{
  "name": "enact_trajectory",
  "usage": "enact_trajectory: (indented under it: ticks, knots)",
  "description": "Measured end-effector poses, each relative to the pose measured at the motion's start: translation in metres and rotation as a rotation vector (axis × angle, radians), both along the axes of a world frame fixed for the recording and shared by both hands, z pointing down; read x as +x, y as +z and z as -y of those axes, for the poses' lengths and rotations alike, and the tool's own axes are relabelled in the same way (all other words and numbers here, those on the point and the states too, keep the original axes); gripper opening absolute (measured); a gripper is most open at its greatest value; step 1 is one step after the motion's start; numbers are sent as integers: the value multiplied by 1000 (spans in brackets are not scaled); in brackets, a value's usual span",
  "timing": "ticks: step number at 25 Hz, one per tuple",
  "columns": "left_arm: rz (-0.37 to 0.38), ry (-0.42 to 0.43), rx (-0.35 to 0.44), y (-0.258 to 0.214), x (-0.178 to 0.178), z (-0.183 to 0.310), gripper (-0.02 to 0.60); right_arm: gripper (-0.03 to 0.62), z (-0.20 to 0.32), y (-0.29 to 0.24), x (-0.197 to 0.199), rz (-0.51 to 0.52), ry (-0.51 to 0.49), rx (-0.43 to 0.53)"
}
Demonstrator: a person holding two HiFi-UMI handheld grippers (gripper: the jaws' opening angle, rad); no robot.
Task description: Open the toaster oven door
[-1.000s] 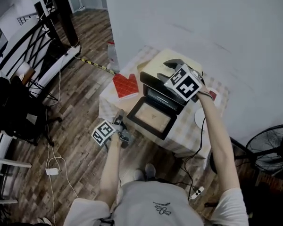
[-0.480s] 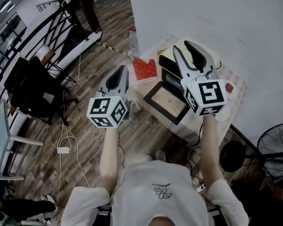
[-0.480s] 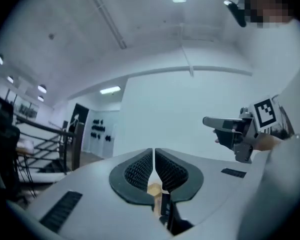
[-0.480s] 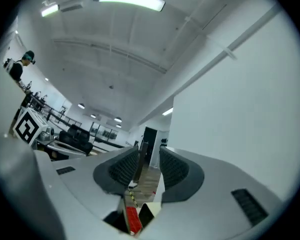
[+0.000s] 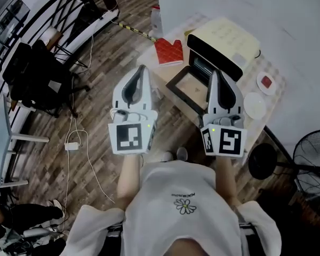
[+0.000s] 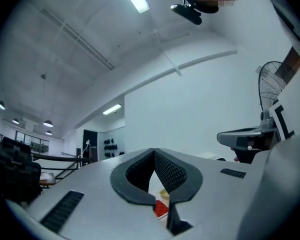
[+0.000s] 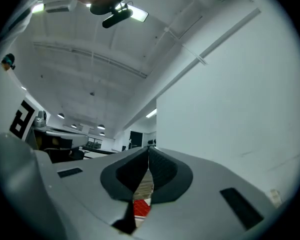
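Note:
The black toaster oven [image 5: 213, 58] stands on a small table with a checked cloth [image 5: 271, 63], a cream cloth [image 5: 228, 36] on its top. Its glass door [image 5: 188, 87] hangs fully down and flat toward me. Both grippers are raised high above the floor, close to my head, well clear of the oven. My left gripper [image 5: 140, 68] [image 6: 154, 151] is shut with nothing in it. My right gripper [image 5: 215, 72] [image 7: 148, 149] hovers over the door's right corner; its jaws are closing, tips together, empty.
A red mitt [image 5: 168, 52] lies at the table's left corner. A small plate with something red [image 5: 265, 82] and a white plate [image 5: 254, 104] sit on the right. A fan [image 5: 312, 164] stands right, black chairs [image 5: 32, 73] left, cables [image 5: 74, 143] on the wood floor.
The right gripper left the oven top and the left rose from beside the table; both came up toward my head. Both sets of jaws went from open to closed.

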State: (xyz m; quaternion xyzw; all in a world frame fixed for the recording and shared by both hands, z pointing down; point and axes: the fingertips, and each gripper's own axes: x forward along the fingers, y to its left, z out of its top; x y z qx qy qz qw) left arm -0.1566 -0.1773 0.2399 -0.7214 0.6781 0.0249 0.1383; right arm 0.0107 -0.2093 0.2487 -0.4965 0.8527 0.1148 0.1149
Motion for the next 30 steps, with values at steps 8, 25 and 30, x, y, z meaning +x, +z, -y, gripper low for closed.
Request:
enact_trajectory:
  ticks: [8,25,30]
  knots:
    - [-50,-31,-39,34,3,-16,15,10,-25,60,-12,-82,-23,-101]
    - [-57,-8,-73,50,13,-7,17,11,-20,77,-12,-102,-12,-145]
    - [-67,-3,-78,52,14,-6,15,9,-20,79,-14,-110,-19,-146]
